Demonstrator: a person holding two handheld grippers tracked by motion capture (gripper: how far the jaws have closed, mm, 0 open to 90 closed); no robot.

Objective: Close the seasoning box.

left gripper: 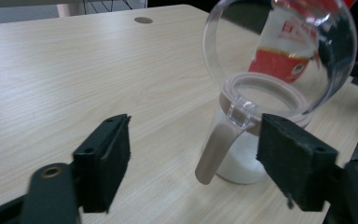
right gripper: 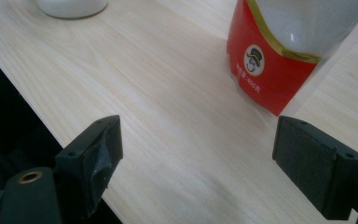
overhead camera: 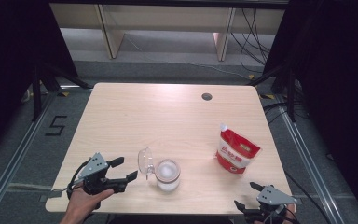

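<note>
Both grippers spread wide, a lidded jar between them on the table.

From the high view, the left gripper (overhead camera: pixel 127 170) sits at the table's (overhead camera: pixel 168 116) near left edge, jaws apart and aimed at the clear jar (overhead camera: pixel 168 175), whose hinged lid (overhead camera: pixel 145 161) stands flipped up; the right gripper (overhead camera: pixel 247 196) waits at the near right corner, below the red-and-white pouch (overhead camera: pixel 237 151). The left gripper view adds the jar's tan handle (left gripper: pixel 214 151), seen between the jaws but untouched by either pad, and white contents low in the jar. The right gripper view brings up the pouch's printed face logo (right gripper: pixel 254 59), standing well beyond its own open, empty jaws.
</note>
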